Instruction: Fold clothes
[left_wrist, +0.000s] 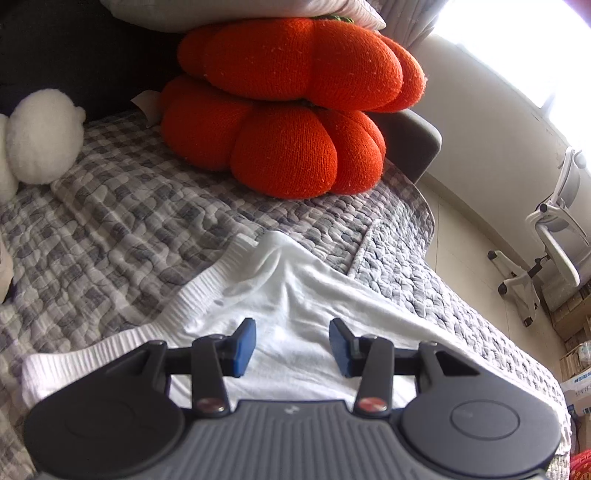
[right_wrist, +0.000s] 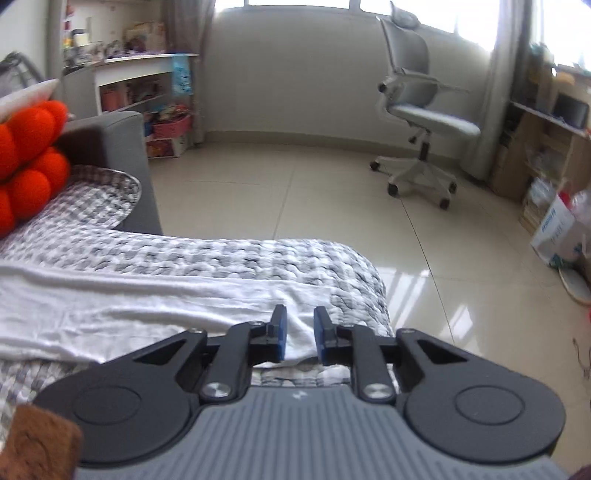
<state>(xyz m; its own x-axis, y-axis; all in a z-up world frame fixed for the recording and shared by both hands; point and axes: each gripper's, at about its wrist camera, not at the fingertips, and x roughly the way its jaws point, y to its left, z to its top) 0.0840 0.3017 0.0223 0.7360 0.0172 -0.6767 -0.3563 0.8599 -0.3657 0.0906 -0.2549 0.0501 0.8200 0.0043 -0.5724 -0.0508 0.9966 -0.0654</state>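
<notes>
A white garment (left_wrist: 295, 306) with a ribbed waistband lies spread on the grey checked quilt (left_wrist: 122, 221). Above its middle hovers my left gripper (left_wrist: 291, 341), open, its blue pads apart with nothing between them. In the right wrist view the same white garment (right_wrist: 122, 306) stretches leftward across the quilt (right_wrist: 207, 254). My right gripper (right_wrist: 300, 334) hangs over the garment's end near the bed corner, jaws a little apart, and no cloth is pinched between its pads.
Two stacked orange pumpkin cushions (left_wrist: 291, 110) and a white plush toy (left_wrist: 40, 140) sit at the head of the bed. Beyond the bed edge lies tiled floor (right_wrist: 314, 192) with a white office chair (right_wrist: 421, 114), shelves (right_wrist: 144, 88) and boxes (right_wrist: 554, 236).
</notes>
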